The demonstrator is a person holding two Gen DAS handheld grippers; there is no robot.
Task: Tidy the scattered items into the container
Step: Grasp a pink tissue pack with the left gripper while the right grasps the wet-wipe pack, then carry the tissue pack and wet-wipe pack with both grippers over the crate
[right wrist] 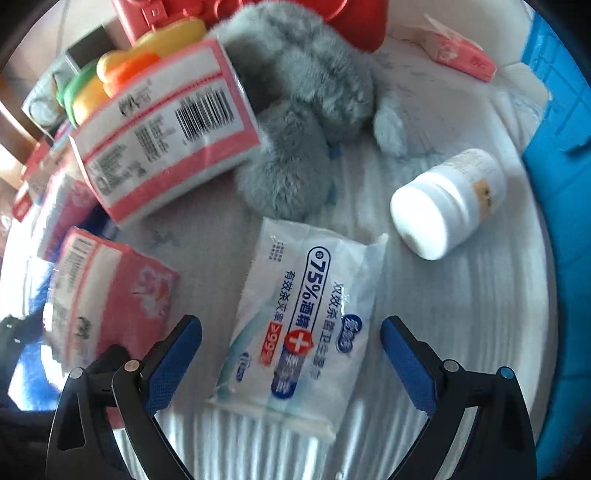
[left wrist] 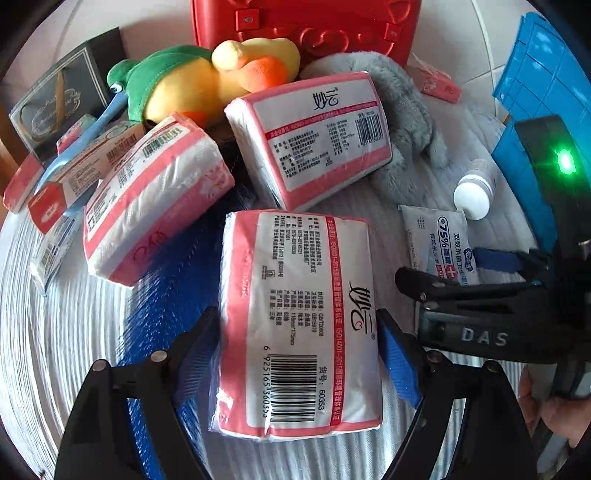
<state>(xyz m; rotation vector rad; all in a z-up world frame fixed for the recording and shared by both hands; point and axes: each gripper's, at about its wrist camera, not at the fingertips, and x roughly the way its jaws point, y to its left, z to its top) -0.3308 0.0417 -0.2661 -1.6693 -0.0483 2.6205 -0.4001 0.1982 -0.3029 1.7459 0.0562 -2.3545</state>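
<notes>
My left gripper is shut on a pink and white tissue pack, its blue pads pressing both long sides. Two more tissue packs lie beyond it. My right gripper is open, its fingers either side of a white and blue wet wipes pack that lies on the white cloth; it also shows in the left wrist view. A white bottle lies on its side to the right. The blue container is at the far right edge.
A grey plush toy, a yellow and green plush duck, a red case, a dark gift box, small pink boxes and a toothpaste box crowd the far side.
</notes>
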